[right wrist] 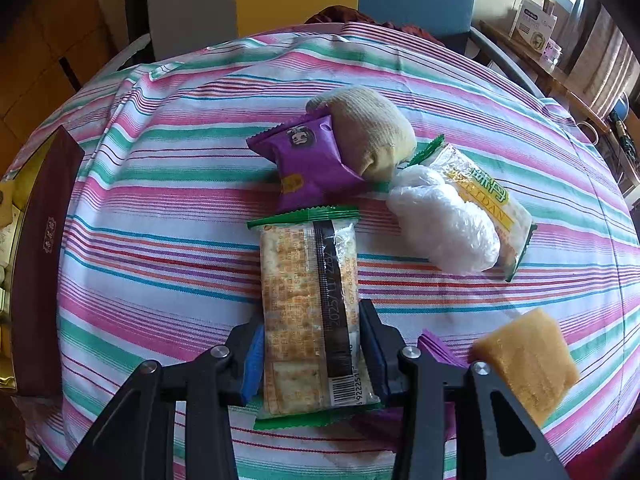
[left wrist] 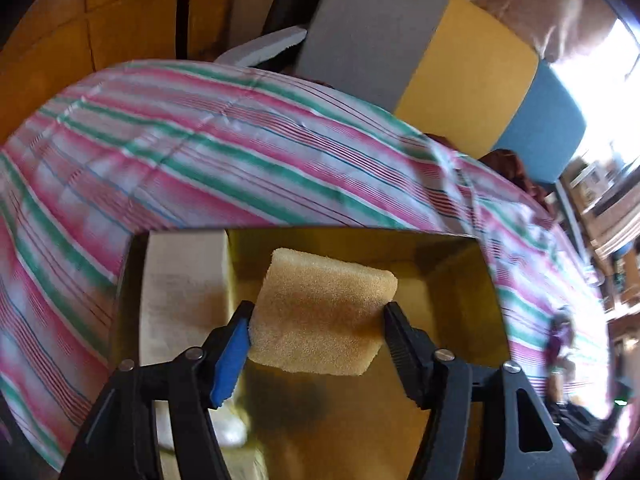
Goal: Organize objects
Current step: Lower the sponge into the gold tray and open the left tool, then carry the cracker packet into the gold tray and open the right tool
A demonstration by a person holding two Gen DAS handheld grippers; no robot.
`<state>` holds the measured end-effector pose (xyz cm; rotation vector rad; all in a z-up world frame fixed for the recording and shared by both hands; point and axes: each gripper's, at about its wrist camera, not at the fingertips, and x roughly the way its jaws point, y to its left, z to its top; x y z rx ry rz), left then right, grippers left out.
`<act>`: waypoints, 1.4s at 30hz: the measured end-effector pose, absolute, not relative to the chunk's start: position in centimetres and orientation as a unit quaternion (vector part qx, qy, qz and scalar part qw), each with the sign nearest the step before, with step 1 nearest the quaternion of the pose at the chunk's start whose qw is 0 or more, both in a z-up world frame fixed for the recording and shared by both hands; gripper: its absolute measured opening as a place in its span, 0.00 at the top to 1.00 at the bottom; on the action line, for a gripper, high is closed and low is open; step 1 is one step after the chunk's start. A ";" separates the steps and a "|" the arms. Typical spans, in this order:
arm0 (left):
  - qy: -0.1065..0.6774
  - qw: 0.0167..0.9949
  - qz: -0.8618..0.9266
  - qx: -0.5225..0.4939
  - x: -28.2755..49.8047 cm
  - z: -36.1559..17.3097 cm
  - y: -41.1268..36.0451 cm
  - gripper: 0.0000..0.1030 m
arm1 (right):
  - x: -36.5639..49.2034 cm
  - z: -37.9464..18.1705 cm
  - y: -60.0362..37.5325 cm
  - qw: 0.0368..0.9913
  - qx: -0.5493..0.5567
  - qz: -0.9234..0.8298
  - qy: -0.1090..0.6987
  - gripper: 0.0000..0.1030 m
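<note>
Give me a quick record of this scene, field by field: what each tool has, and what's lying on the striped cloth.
left tool: around a yellow square sponge, above a gold-lined open box; grip unclear
right tool: shut on a green-edged clear cracker packet
surface: pink, green and white striped cloth
loose items: purple snack wrapper, beige knitted sock, crumpled clear plastic bag, second yellow sponge

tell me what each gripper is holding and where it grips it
The right gripper clamps the clear green-edged cracker packet across its near end. The left gripper has the yellow square sponge between its jaws by its side edges, over the gold-lined box; grip uncertain.
</note>
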<state>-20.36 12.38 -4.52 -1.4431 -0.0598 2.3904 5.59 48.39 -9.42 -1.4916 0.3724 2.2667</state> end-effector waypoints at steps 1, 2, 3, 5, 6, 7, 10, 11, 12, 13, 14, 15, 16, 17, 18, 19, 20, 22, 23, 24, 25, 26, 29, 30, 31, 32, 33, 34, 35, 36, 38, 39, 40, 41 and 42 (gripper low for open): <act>-0.011 0.162 0.848 -0.504 -20.5 -4.6 12.3 0.33 | 5.5 -9.4 48.4 0.200 -0.534 0.811 0.132 0.59; -0.004 0.155 0.851 -0.501 -20.6 -4.7 12.3 0.32 | 5.5 -9.4 48.3 0.199 -0.534 0.811 0.131 0.59; 0.000 0.155 0.853 -0.499 -20.7 -4.7 12.3 0.29 | 5.6 -9.4 48.3 0.199 -0.534 0.811 0.131 0.59; -0.001 0.154 0.853 -0.499 -20.6 -4.7 12.0 0.21 | 5.5 -9.3 48.3 0.199 -0.534 0.811 0.132 0.59; -0.003 0.153 0.854 -0.497 -20.6 -4.6 11.9 0.20 | 5.5 -9.3 48.3 0.199 -0.534 0.811 0.132 0.59; -0.003 0.151 0.857 -0.492 -20.4 -4.4 11.7 0.20 | 5.5 -9.5 48.4 0.199 -0.534 0.811 0.132 0.59; 0.002 0.151 0.867 -0.475 -19.3 -3.5 11.4 0.20 | 5.4 -9.5 48.5 0.199 -0.534 0.811 0.132 0.59; 0.005 0.155 0.870 -0.468 -18.7 -3.1 11.4 0.20 | 5.4 -9.5 48.5 0.199 -0.534 0.811 0.132 0.59; 0.007 0.158 0.875 -0.458 -17.8 -2.6 11.3 0.20 | 5.4 -9.5 48.4 0.199 -0.533 0.811 0.132 0.59; 0.008 0.158 0.880 -0.449 -17.2 -2.1 11.2 0.20 | 5.4 -9.5 48.4 0.200 -0.533 0.812 0.130 0.59; 0.010 0.158 0.885 -0.438 -16.4 -1.6 11.0 0.20 | 5.3 -9.6 48.3 0.200 -0.532 0.812 0.129 0.59; 0.013 0.161 0.890 -0.425 -15.2 -1.0 10.9 0.19 | 5.4 -9.5 48.2 0.201 -0.532 0.813 0.127 0.59; 0.015 0.167 0.893 -0.418 -14.4 -0.6 10.9 0.18 | 5.4 -9.5 48.2 0.201 -0.532 0.813 0.125 0.59; 0.016 0.171 0.896 -0.411 -13.6 -0.3 10.8 0.18 | 5.3 -9.5 48.1 0.202 -0.531 0.814 0.122 0.60; 0.017 0.172 0.899 -0.403 -12.7 0.1 10.7 0.17 | 5.4 -9.5 47.9 0.202 -0.530 0.815 0.118 0.61; 0.017 0.175 0.902 -0.395 -11.7 0.5 10.4 0.16 | 5.4 -9.4 47.8 0.203 -0.530 0.816 0.114 0.61; 0.016 0.178 0.903 -0.391 -11.0 0.7 10.2 0.16 | 5.4 -9.4 47.6 0.204 -0.529 0.816 0.110 0.62; 0.017 0.179 0.906 -0.383 -9.8 1.1 9.7 0.16 | 5.4 -9.3 47.4 0.205 -0.528 0.818 0.105 0.62; 0.018 0.177 0.908 -0.379 -9.2 1.3 9.4 0.16 | 5.4 -9.3 47.3 0.204 -0.527 0.818 0.104 0.62; 0.019 0.177 0.909 -0.377 -8.8 1.4 9.2 0.16 | 5.4 -9.3 47.2 0.201 -0.527 0.819 0.104 0.62; 0.021 0.178 0.909 -0.375 -8.3 1.5 8.9 0.16 | 5.5 -9.2 47.0 0.197 -0.527 0.820 0.105 0.62; 0.024 0.178 0.910 -0.372 -7.7 1.5 8.7 0.16 | 5.5 -9.2 46.8 0.191 -0.527 0.821 0.106 0.62; 0.037 0.174 0.916 -0.361 -6.4 1.6 8.0 0.14 | 5.3 -9.1 45.7 0.166 -0.530 0.825 0.107 0.62; 0.036 0.172 0.916 -0.359 -6.2 1.6 7.8 0.14 | 5.2 -9.1 45.4 0.158 -0.531 0.825 0.108 0.62; 0.034 0.174 0.916 -0.360 -6.0 1.5 7.6 0.13 | 5.1 -9.2 45.1 0.152 -0.533 0.825 0.107 0.62; 0.031 0.175 0.916 -0.360 -5.9 1.5 7.3 0.13 | 5.1 -9.1 44.7 0.147 -0.535 0.825 0.105 0.62; 0.029 0.175 0.916 -0.360 -5.7 1.5 7.1 0.13 | 5.1 -9.1 44.4 0.142 -0.537 0.825 0.107 0.62; 0.028 0.175 0.916 -0.361 -5.7 1.5 6.9 0.13 | 5.1 -9.1 44.2 0.137 -0.539 0.823 0.111 0.62; 0.027 0.175 0.915 -0.362 -5.6 1.4 6.7 0.13 | 4.9 -9.1 44.3 0.133 -0.541 0.822 0.116 0.62; 0.027 0.174 0.915 -0.362 -5.5 1.4 6.5 0.13 | 5.0 -9.1 44.0 0.130 -0.541 0.822 0.123 0.62; 0.025 0.173 0.915 -0.363 -5.4 1.3 6.2 0.13 | 5.2 -8.9 43.3 0.125 -0.540 0.822 0.131 0.62; 0.022 0.173 0.915 -0.365 -5.4 1.2 6.0 0.13 | 5.1 -8.9 43.2 0.124 -0.539 0.822 0.138 0.63; 0.020 0.172 0.915 -0.365 -5.3 1.1 5.9 0.13 | 5.2 -8.7 43.1 0.121 -0.537 0.822 0.147 0.63; 0.016 0.171 0.915 -0.365 -5.3 1.1 5.6 0.13 | 5.2 -8.3 42.9 0.119 -0.531 0.824 0.157 0.63; 0.013 0.170 0.916 -0.363 -5.3 1.2 5.4 0.13 | 5.3 -7.8 42.6 0.119 -0.524 0.828 0.161 0.63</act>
